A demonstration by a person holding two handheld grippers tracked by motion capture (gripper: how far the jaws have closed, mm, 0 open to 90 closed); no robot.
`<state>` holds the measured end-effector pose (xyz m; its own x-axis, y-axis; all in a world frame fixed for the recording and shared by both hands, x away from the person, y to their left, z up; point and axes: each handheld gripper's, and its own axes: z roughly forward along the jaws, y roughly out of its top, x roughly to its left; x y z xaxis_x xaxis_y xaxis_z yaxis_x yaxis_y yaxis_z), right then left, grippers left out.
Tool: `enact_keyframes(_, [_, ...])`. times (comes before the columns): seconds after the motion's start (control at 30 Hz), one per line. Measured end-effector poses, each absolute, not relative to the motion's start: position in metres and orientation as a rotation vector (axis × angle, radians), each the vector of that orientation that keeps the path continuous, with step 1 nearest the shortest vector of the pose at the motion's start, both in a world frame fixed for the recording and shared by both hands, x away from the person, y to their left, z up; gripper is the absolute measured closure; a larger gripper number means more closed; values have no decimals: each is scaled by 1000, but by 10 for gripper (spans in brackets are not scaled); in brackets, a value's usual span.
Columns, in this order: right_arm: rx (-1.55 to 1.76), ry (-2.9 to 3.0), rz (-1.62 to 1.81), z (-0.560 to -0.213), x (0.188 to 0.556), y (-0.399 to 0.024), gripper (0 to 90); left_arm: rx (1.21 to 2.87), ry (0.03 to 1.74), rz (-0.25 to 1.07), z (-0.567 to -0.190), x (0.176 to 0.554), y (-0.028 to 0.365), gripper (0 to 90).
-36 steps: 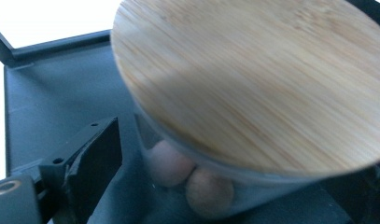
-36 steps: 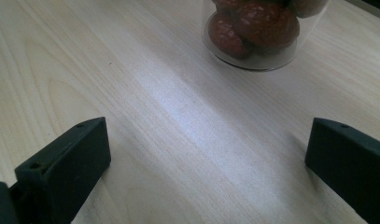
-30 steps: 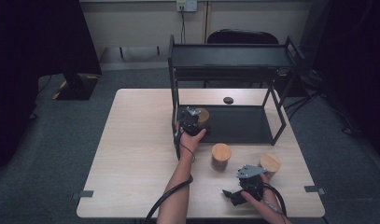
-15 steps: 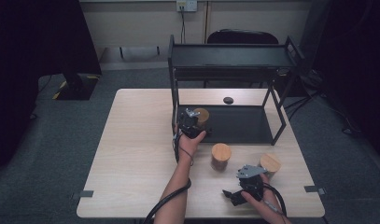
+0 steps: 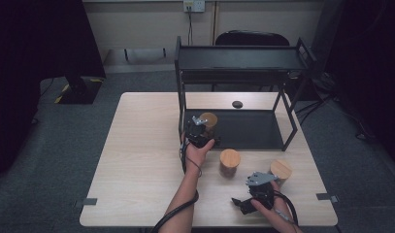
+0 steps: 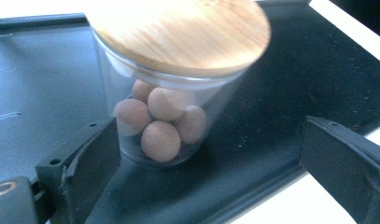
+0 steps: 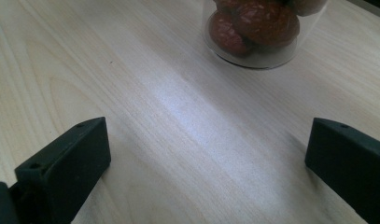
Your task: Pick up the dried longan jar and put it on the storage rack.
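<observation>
My left gripper (image 5: 201, 130) stands at the black rack's (image 5: 282, 104) front left corner, jaws spread wide around the glass jar (image 6: 171, 88) with the wooden lid, which sits on the rack's bottom shelf; the left jaw lies just beside the glass, the right well apart. My right gripper (image 5: 243, 203) rests near the table's (image 5: 137, 145) front edge, jaws spread and empty, facing another jar (image 7: 257, 28) in front of the rack.

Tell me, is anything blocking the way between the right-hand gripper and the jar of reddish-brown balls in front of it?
Nothing visible does. In the right gripper view, bare wooden table lies between the open jaws of the right gripper and the jar, which stands ahead toward the right jaw's side.
</observation>
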<state>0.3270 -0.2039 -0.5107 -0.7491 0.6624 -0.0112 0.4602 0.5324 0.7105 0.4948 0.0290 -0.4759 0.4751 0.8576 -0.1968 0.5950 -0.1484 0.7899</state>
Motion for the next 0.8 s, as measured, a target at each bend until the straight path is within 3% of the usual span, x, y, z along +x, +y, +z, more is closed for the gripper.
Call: enact_keyframes(0.8, [939, 2494, 1034, -511, 327, -204, 0, 1830, 1147, 296, -463, 473, 34, 51])
